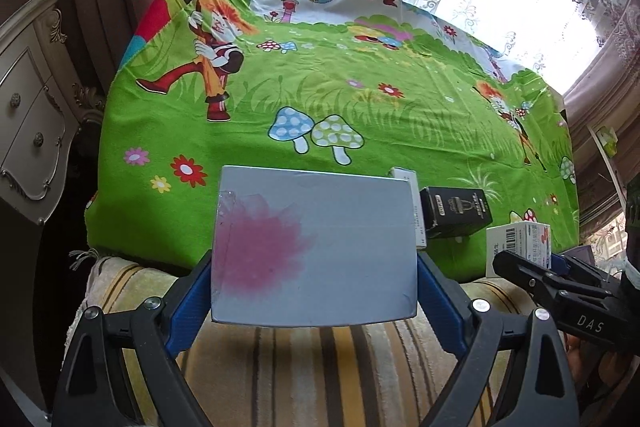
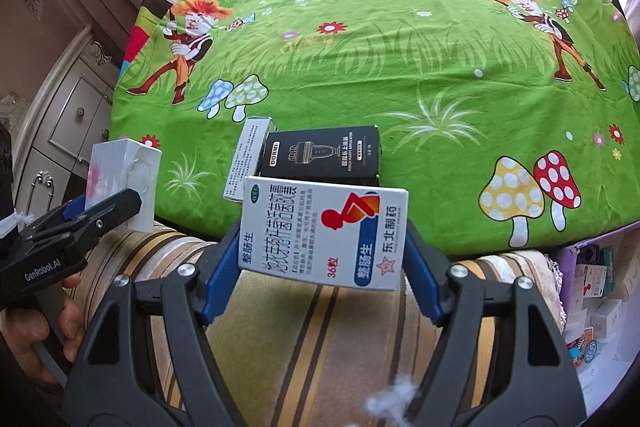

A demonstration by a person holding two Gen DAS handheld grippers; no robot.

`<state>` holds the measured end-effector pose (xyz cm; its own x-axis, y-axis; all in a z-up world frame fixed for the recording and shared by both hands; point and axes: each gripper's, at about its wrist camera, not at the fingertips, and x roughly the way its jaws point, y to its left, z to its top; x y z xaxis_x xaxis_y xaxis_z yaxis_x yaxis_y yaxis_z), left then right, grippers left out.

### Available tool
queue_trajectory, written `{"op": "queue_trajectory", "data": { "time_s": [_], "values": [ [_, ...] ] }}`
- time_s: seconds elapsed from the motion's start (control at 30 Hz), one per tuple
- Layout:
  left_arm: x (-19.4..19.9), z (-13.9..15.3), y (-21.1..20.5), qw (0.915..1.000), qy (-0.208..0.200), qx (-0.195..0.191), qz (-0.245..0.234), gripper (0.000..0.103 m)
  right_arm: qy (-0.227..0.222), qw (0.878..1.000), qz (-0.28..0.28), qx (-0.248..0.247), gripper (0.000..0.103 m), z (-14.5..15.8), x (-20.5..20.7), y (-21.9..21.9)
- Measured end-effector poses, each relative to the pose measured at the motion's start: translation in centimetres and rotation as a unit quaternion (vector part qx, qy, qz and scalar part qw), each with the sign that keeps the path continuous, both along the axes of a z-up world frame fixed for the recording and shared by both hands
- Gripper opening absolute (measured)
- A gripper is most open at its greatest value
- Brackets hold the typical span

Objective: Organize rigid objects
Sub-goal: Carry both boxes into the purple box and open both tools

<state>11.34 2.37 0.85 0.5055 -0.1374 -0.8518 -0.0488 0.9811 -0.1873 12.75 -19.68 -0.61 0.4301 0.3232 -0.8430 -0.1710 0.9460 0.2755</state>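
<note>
My left gripper (image 1: 314,267) is shut on a pale blue-grey box (image 1: 320,227) with a pink blot, its blue pads pressing both sides. My right gripper (image 2: 322,239) is shut on a white medicine box (image 2: 324,227) printed in red and blue. Both boxes hang above the striped cloth, just short of the table's front edge. From the right wrist, the left gripper (image 2: 108,203) and its pale box (image 2: 124,179) show at the left. On the table lie a black box (image 2: 320,155) and, against its left side, a narrow white box (image 2: 248,155).
The table wears a green cartoon cloth (image 1: 320,87). A striped towel (image 2: 320,327) lies below its front edge. A white chest of drawers (image 1: 32,131) stands at the left. Several small boxes fill a pile (image 2: 596,287) at the lower right. A hand (image 2: 32,327) holds the left gripper.
</note>
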Motion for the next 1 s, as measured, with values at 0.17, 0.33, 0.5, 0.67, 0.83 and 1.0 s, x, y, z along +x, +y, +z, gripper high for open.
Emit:
{"op": "queue_trajectory", "data": {
  "time_s": [0.17,0.33,0.5,0.67,0.83,1.0],
  "values": [
    [-0.5,0.7,-3.3,0.9995,-0.004,0.004,-0.030,0.093,-0.022,0.999,-0.019,0.021,0.076,1.3,-1.3,-2.5],
    [-0.6,1.1,-7.2,0.9977,-0.005,0.010,-0.066,0.093,-0.043,0.998,-0.045,0.022,0.076,2.3,-2.7,-5.7],
    [-0.4,1.9,-11.3,0.9945,-0.011,0.012,-0.103,0.093,-0.049,0.995,-0.079,0.027,0.076,2.3,-4.4,-10.0],
    [-0.2,2.9,-16.0,0.9887,-0.021,0.008,-0.148,0.093,-0.051,0.990,-0.129,0.025,0.076,2.1,-6.3,-15.2],
    [-0.1,3.5,-21.2,0.9797,-0.025,0.000,-0.199,0.093,-0.050,0.981,-0.187,0.003,0.076,1.7,-8.4,-20.5],
    [-0.3,3.7,-26.5,0.9686,-0.027,-0.003,-0.247,0.093,-0.035,0.970,-0.242,-0.007,0.076,0.4,-10.2,-25.7]
  ]
}}
